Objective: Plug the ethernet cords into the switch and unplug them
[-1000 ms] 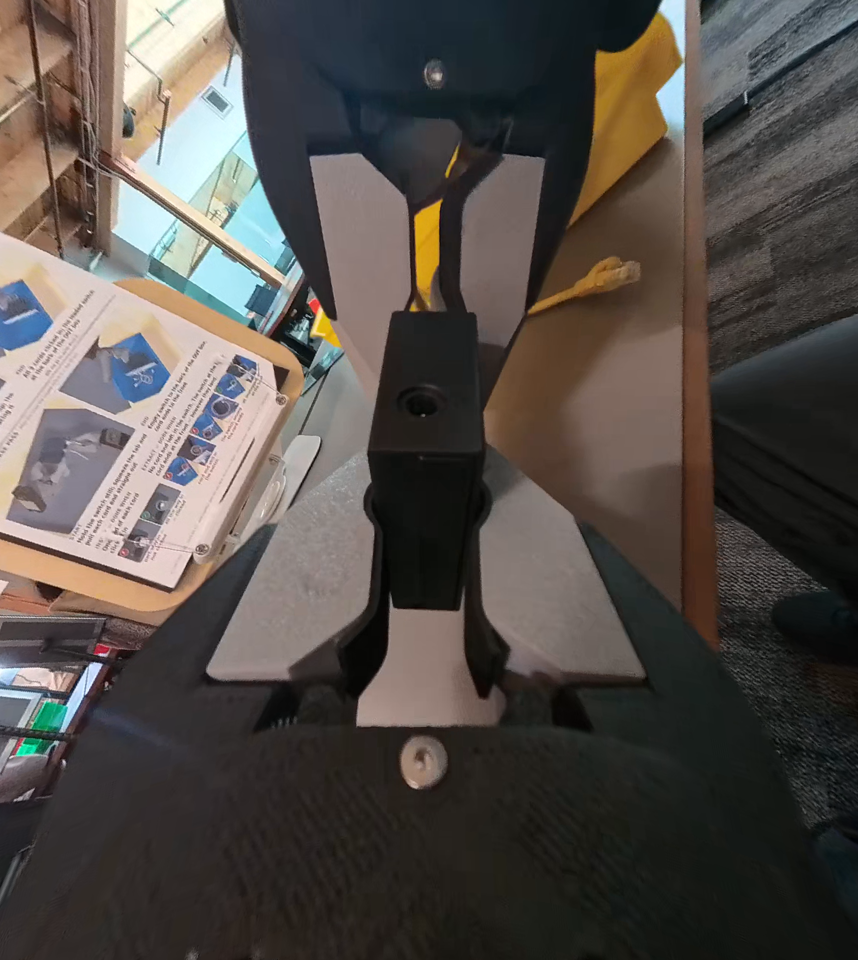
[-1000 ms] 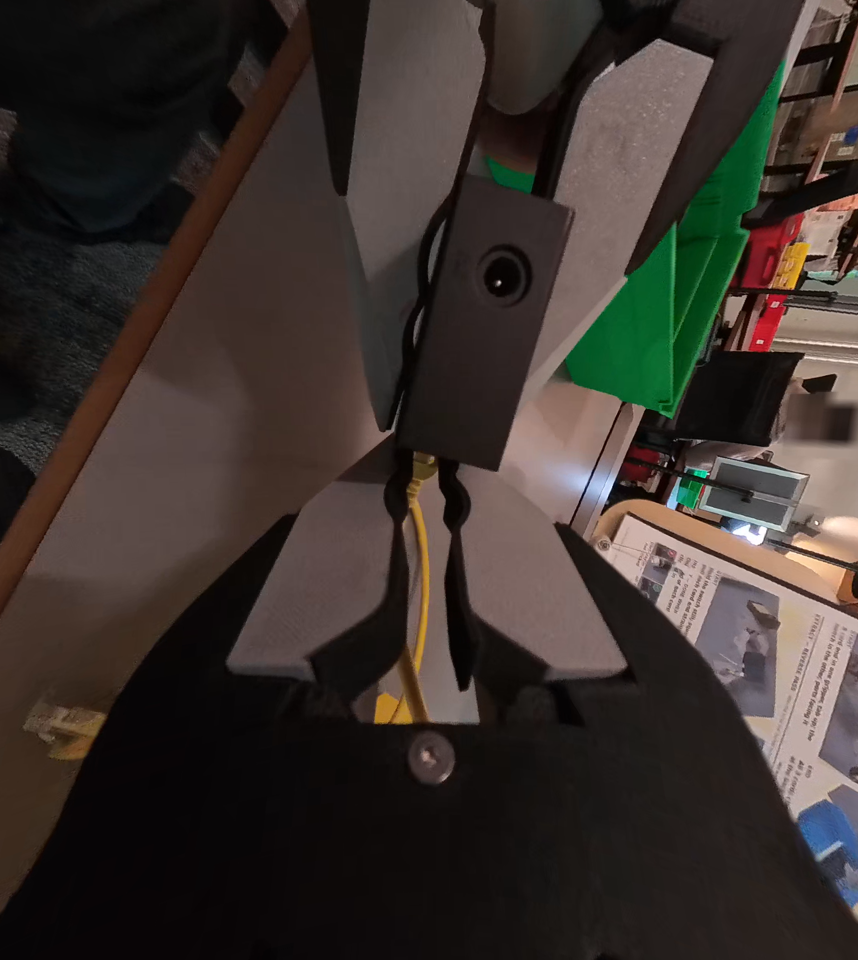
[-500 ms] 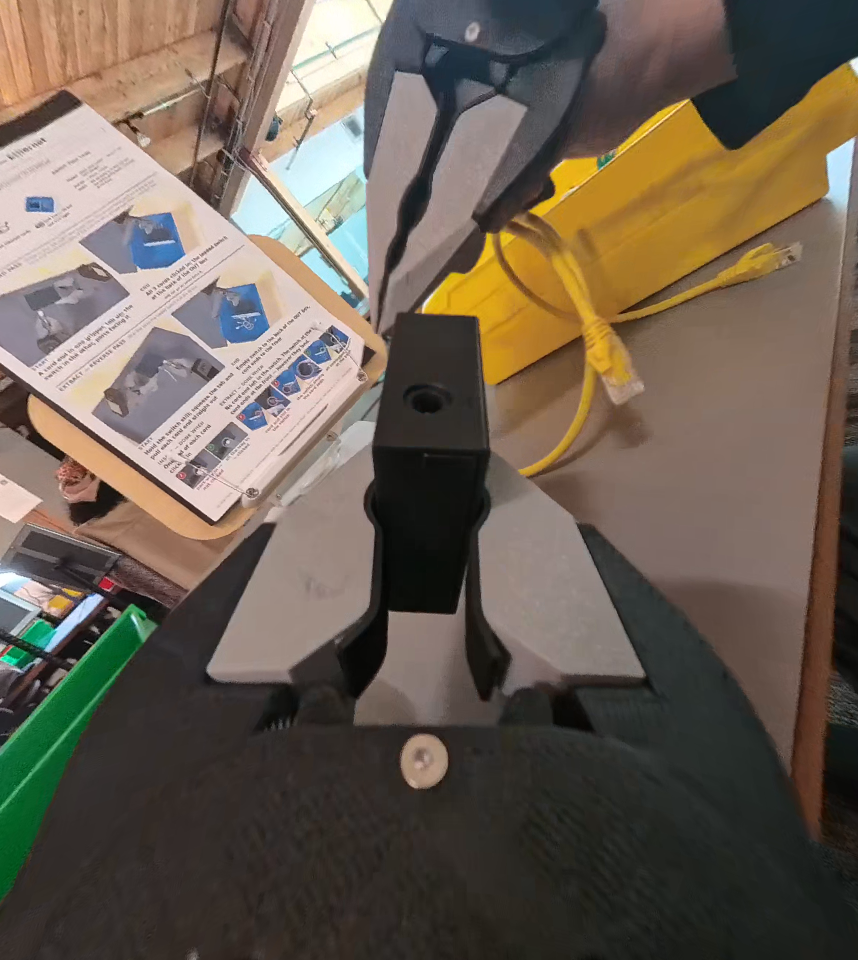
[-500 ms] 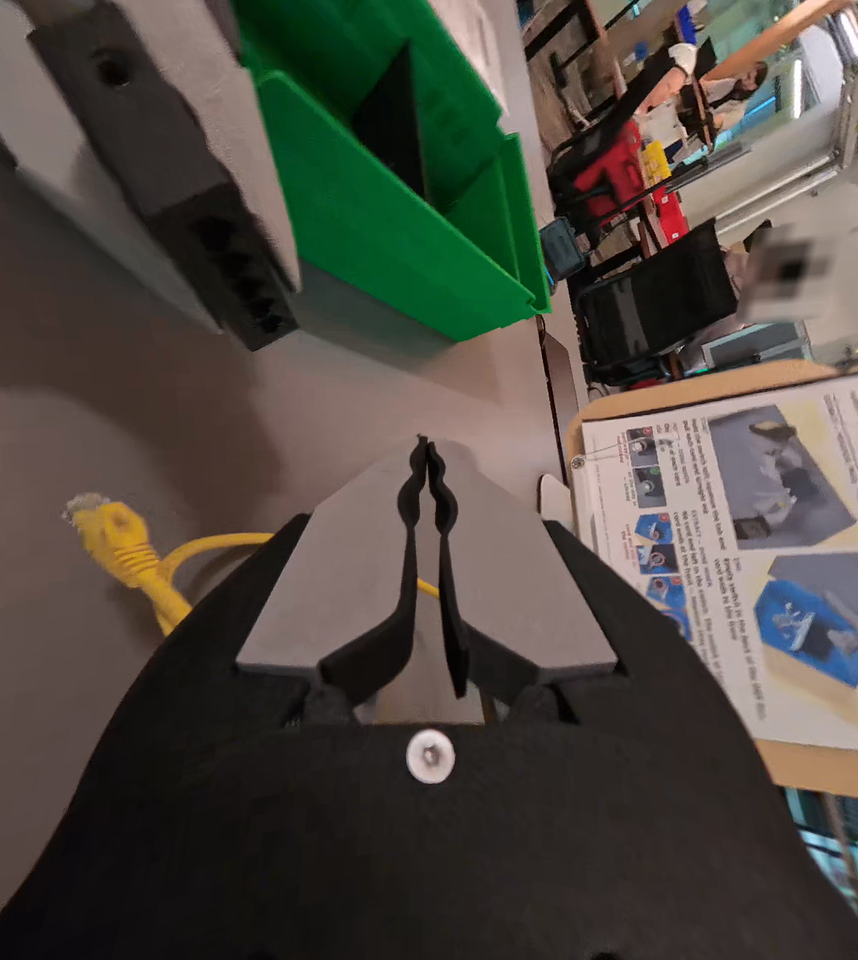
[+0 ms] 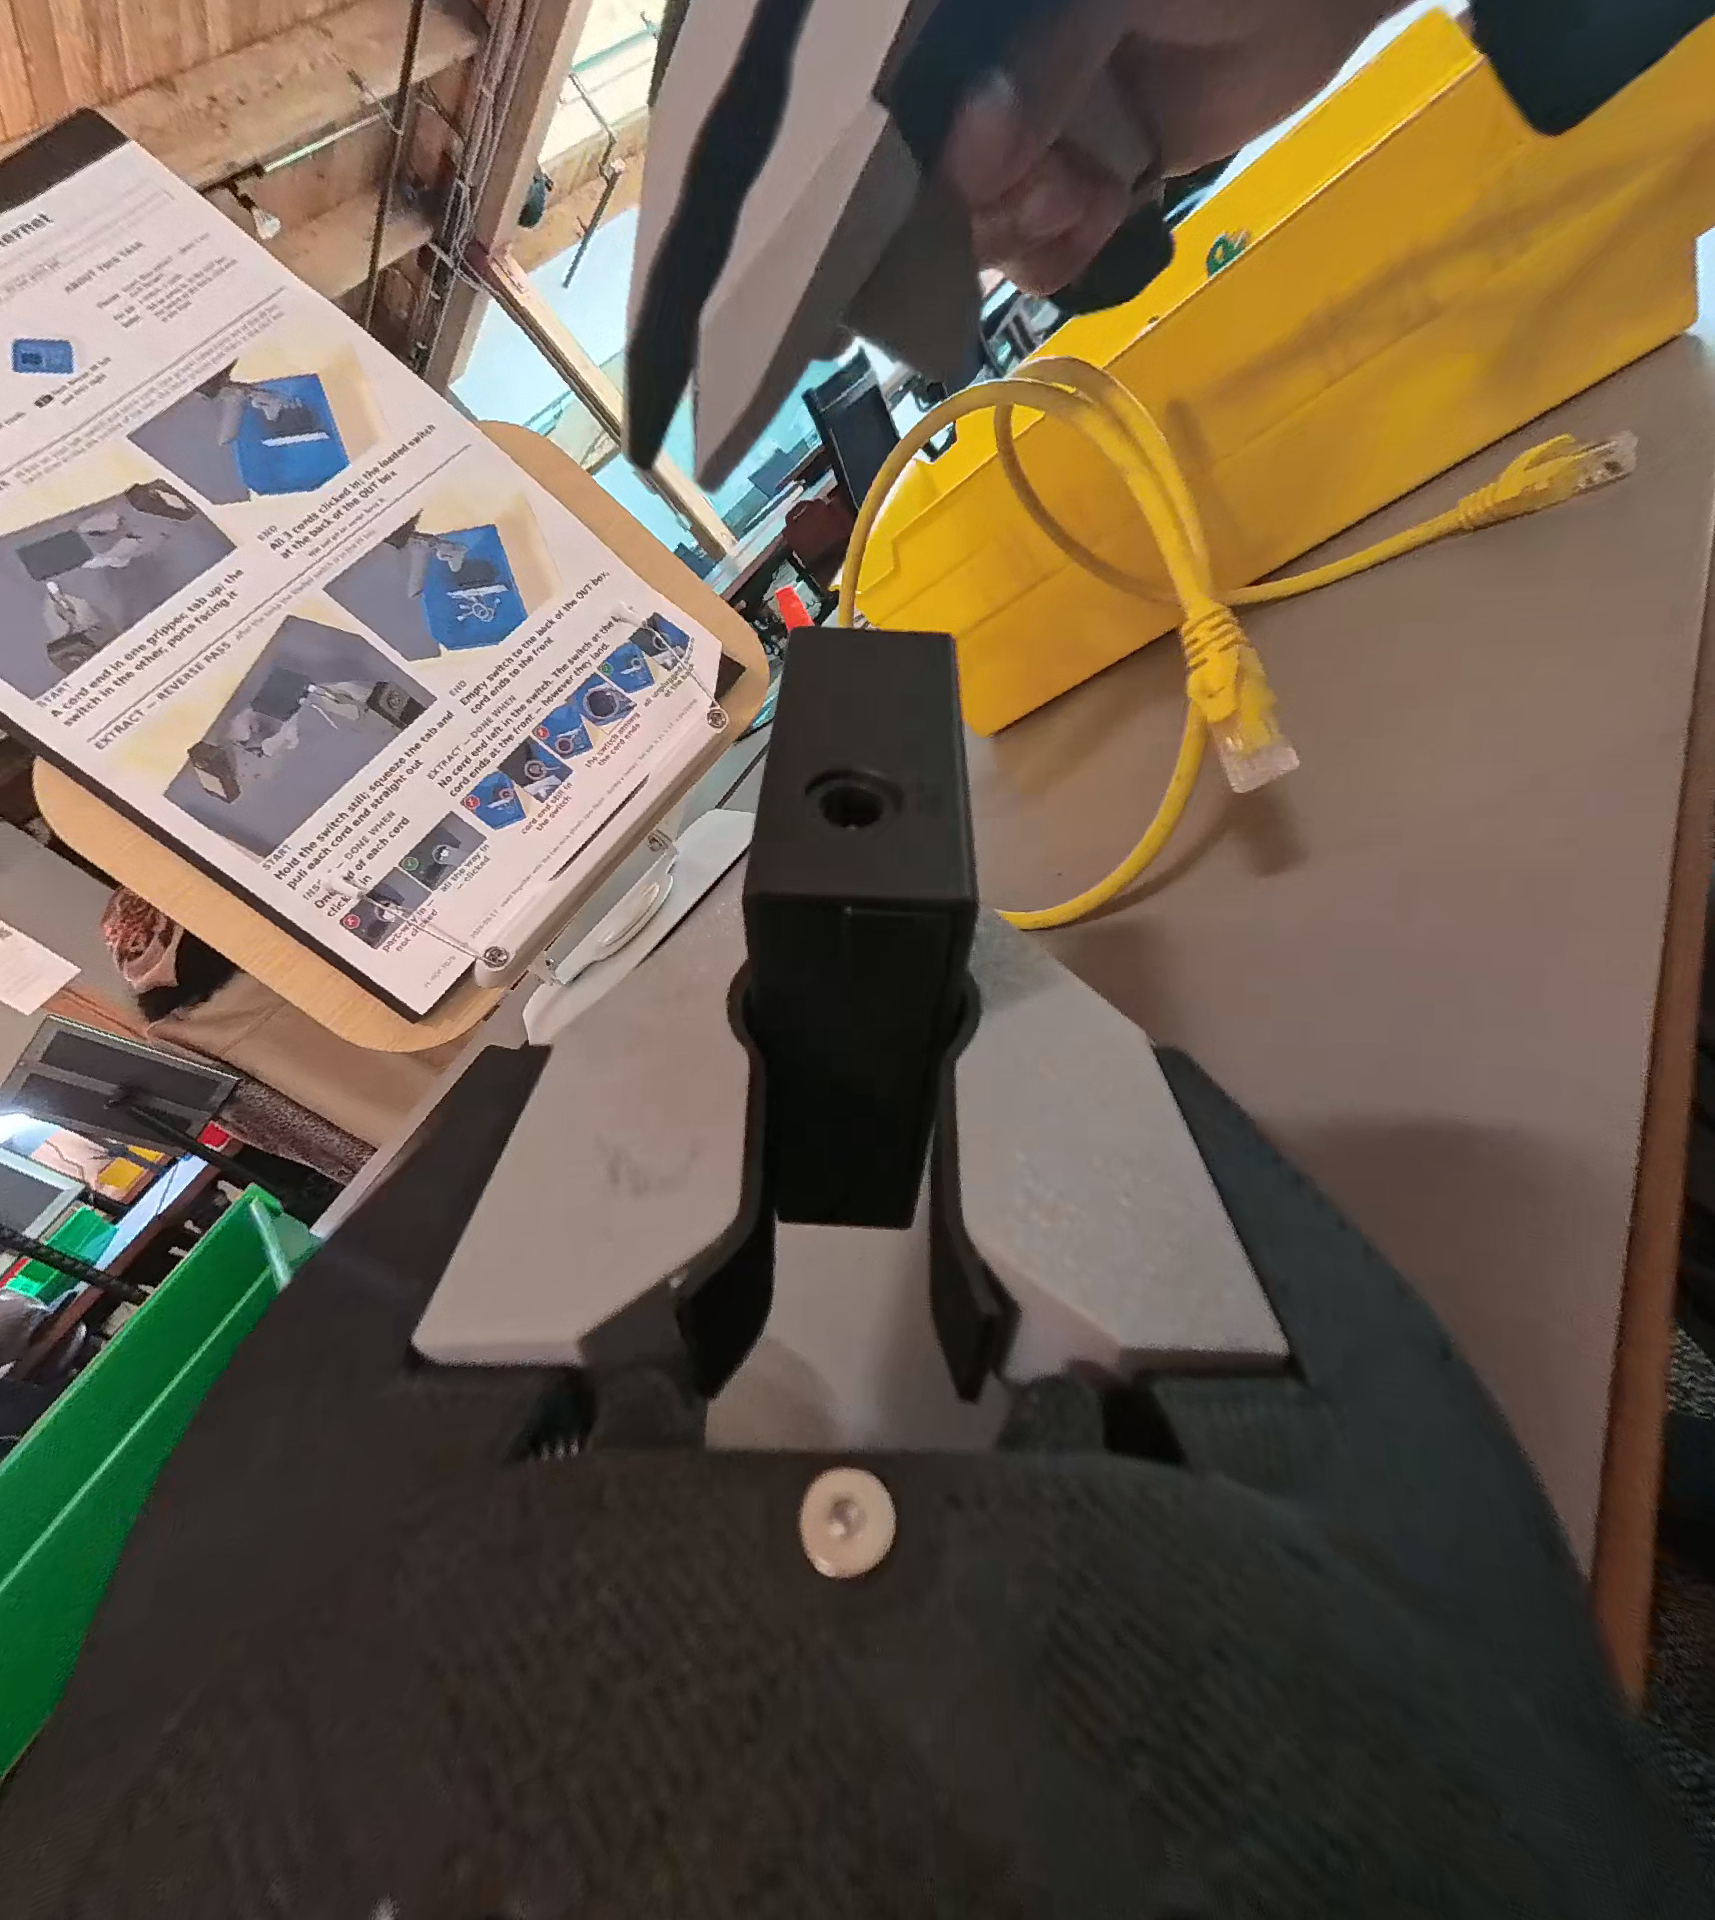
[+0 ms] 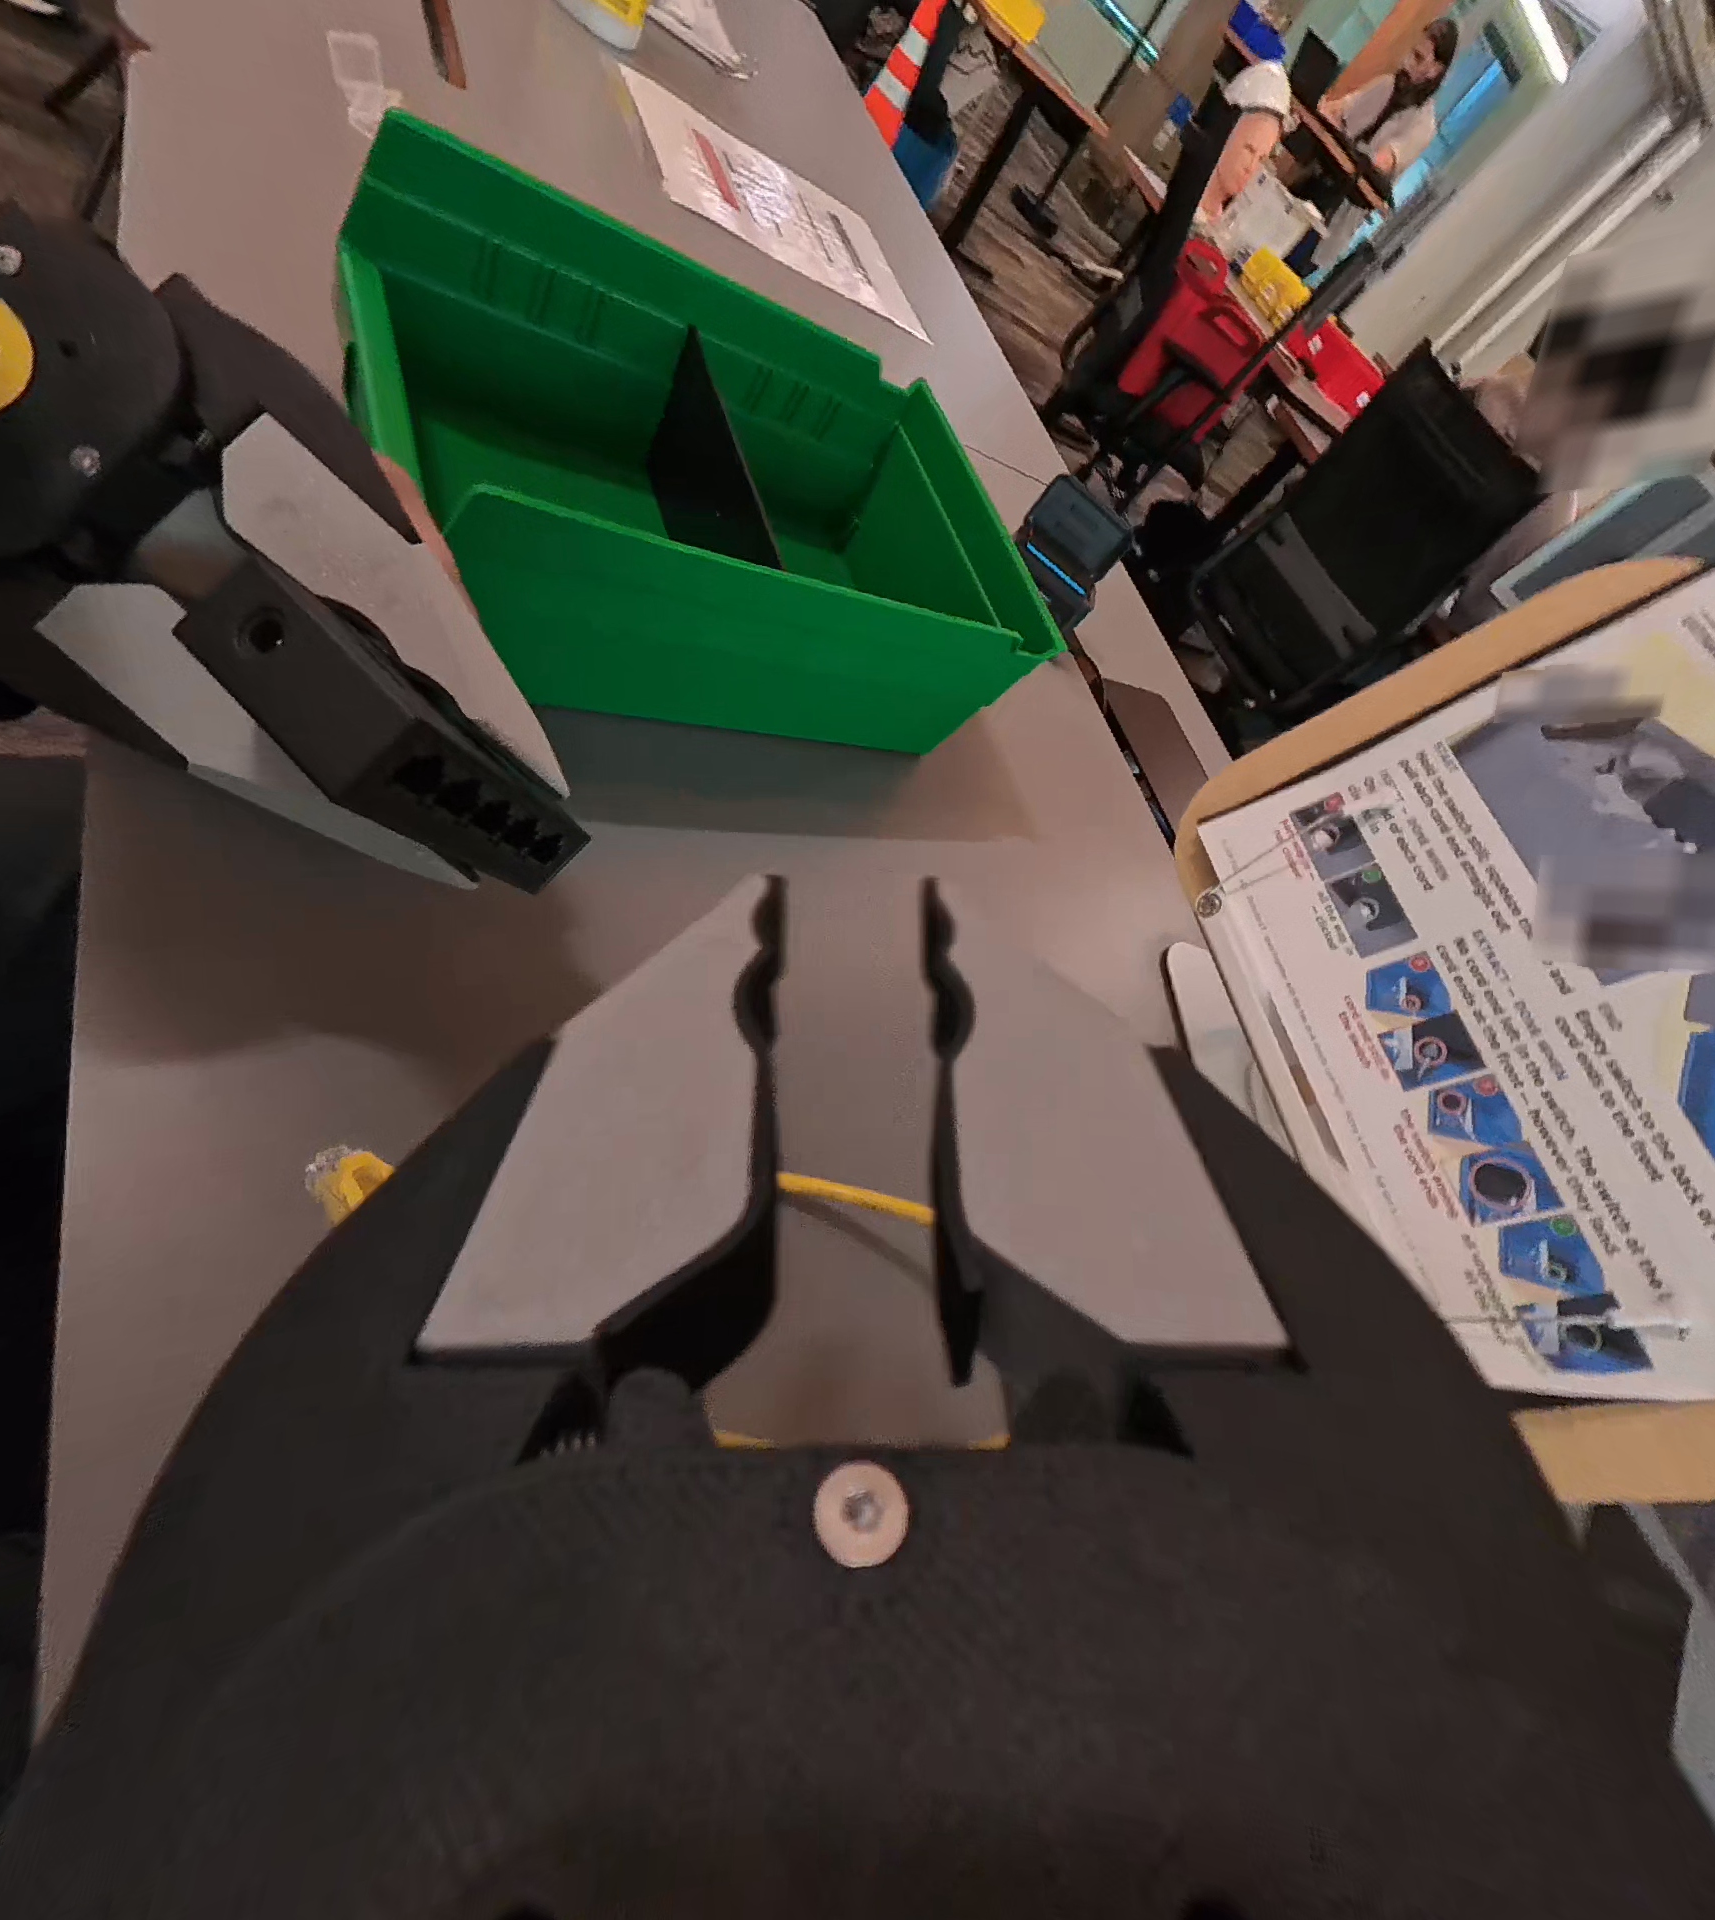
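Left wrist view: left claw (image 5: 858, 997) clamps black switch (image 5: 858, 831) | right claw (image 6: 851, 914) parted, empty, above yellow cord (image 6: 853, 1195)

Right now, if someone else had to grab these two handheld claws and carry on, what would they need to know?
Left gripper: shut on the black switch, held above the table, ports facing away.
Right gripper: open, empty, raised over the table.
Yellow ethernet cord: loose on the table beside the yellow bin, both plugs free.
Green bin: looks empty.
Done: no cord in the switch.
Left: pick up a plug and push it into a port.
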The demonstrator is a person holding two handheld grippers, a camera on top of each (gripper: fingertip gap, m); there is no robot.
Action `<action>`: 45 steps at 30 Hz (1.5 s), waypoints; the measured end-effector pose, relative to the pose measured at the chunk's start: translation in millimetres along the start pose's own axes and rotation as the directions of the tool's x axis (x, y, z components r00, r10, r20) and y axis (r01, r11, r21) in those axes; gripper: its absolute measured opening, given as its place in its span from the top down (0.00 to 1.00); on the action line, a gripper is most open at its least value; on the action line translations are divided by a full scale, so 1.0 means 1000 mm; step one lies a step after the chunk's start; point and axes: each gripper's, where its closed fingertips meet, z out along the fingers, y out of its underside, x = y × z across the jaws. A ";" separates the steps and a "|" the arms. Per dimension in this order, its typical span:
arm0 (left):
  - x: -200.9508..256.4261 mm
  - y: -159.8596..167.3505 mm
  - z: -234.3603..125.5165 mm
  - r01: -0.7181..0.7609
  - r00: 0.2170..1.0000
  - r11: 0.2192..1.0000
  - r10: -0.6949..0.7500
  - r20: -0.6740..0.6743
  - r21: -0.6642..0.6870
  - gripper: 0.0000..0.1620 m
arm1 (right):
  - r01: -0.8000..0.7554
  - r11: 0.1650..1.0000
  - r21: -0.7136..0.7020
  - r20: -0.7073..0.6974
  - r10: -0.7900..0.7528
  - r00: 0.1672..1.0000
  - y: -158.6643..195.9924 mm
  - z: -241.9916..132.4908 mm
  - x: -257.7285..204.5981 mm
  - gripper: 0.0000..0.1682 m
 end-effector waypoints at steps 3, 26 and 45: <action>0.000 0.000 0.000 0.010 1.000 1.000 -0.010 -0.003 0.001 0.84 | -0.060 0.998 -0.031 -0.009 0.059 0.998 0.000 -0.005 0.004 0.67; 0.002 0.002 0.001 0.001 1.000 1.000 -0.001 -0.014 -0.010 0.83 | 0.509 0.676 -0.533 0.216 -0.473 0.854 0.066 -0.044 0.007 0.99; -0.008 -0.006 -0.003 -0.030 0.998 0.999 0.029 0.056 0.034 0.83 | -0.042 0.845 -0.534 -0.502 -0.276 0.820 -0.015 -0.282 0.164 0.98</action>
